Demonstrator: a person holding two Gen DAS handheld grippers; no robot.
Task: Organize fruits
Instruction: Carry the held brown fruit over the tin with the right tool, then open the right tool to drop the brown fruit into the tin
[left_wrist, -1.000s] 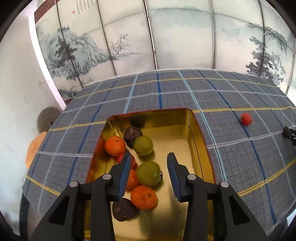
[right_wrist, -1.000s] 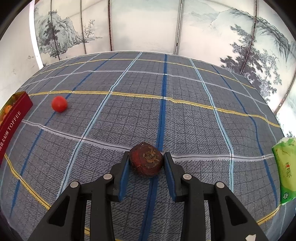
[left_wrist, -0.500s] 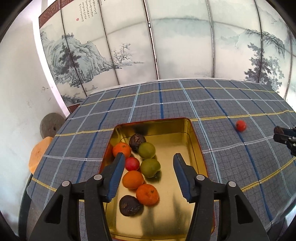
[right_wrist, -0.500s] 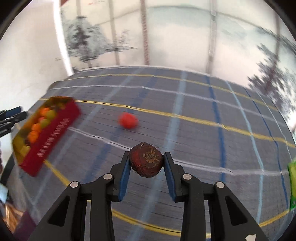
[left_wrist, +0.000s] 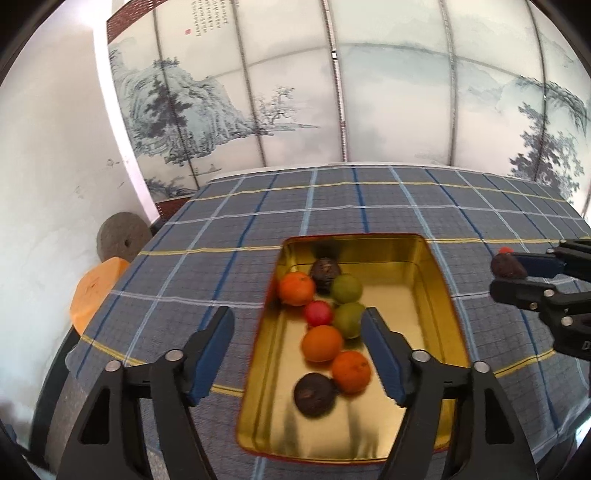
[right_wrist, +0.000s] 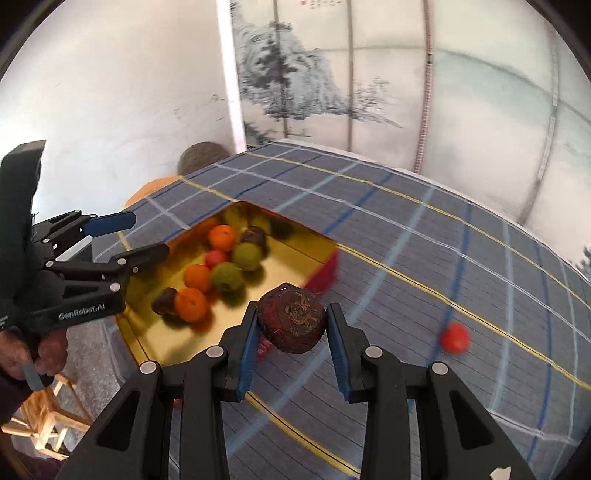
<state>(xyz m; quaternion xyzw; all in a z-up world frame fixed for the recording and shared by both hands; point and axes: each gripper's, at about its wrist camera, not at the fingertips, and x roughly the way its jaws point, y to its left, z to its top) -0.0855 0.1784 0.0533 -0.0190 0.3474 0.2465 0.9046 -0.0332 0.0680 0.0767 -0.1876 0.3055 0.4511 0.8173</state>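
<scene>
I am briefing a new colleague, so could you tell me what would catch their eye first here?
Most striking is the gold tin on the plaid tablecloth, holding orange, green, red and dark fruits. The right gripper clamps a dark brown fruit near the tin, while one small red fruit lies loose on the cloth.

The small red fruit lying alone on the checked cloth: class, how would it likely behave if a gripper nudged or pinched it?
The small red fruit looks round and smooth, so a nudge would probably send it rolling across the flat tablecloth. Its glossy skin may slip between the pads. Being small, it is likely light.
</scene>
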